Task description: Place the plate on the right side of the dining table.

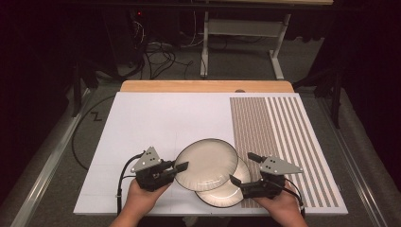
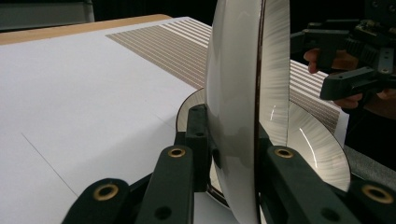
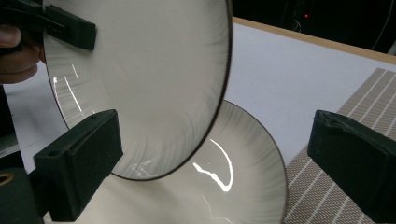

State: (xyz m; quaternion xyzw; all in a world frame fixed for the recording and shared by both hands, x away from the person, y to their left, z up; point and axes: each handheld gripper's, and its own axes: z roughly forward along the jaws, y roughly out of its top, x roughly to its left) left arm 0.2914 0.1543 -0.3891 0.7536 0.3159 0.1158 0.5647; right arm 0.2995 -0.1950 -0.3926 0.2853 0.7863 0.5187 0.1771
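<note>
upper plate (image 1: 206, 164) | left gripper (image 1: 179, 167) clamped on its rim, lifted tilted | right gripper (image 1: 239, 182) jaws apart beside lower plate (image 1: 229, 191)

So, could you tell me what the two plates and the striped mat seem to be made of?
Both the upper plate and the lower plate look like glazed ceramic, though glossy plastic is possible: smooth cream surfaces, dark rims and sharp light glints. The striped mat looks like woven fabric or vinyl, with a matte, fine weave texture.
</note>
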